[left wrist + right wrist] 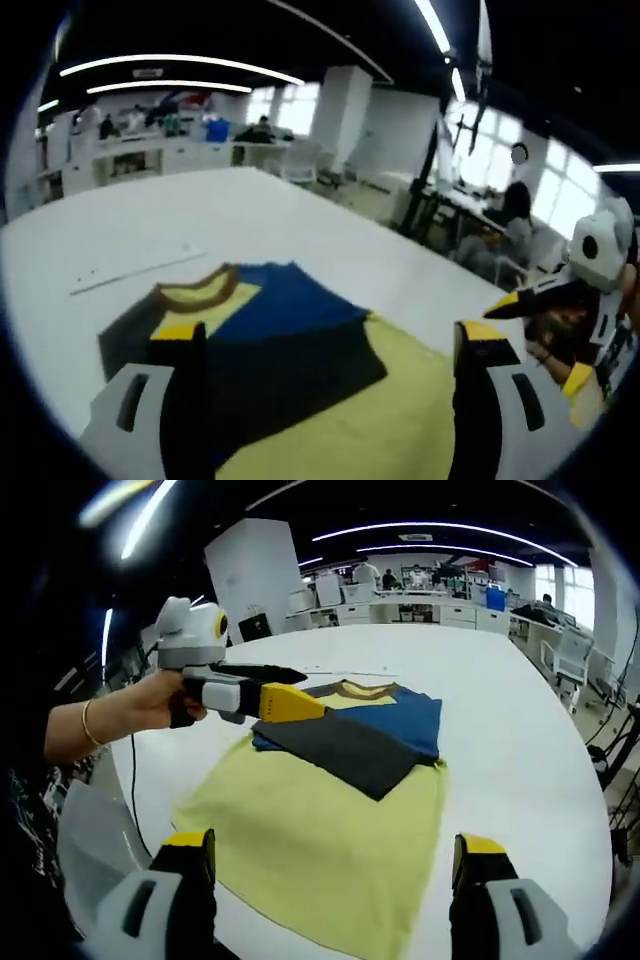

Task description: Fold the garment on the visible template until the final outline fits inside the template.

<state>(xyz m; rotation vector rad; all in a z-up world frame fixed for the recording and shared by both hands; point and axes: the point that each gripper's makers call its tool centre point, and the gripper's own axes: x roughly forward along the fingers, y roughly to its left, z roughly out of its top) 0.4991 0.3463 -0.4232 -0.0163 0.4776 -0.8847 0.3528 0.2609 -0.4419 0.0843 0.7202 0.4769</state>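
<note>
Right claw [332, 865]: yellow-tipped jaws spread wide, nothing between them, hovering over near edge of yellow template [330, 830].
Left claw [332, 350]: jaws wide apart, empty, above garment [270, 335] and template [380, 410]; seen in right gripper view [290, 695] at left, held by a hand [150, 705] with a bracelet, tips at garment's left edge; contact with the cloth cannot be told.
Garment: dark blue and grey shirt [365, 730], tan collar [365, 690] at far end, partly folded, grey layer lying diagonally across blue; sits on far part of template, collar end reaching past template's far edge.
Template: yellow sheet, flat on worktop [500, 670], near half bare.
Worktop: white, large; thin line mark [140, 272] on it far left of garment.
Background: office desks, seated people, ceiling strip lights, windows.
</note>
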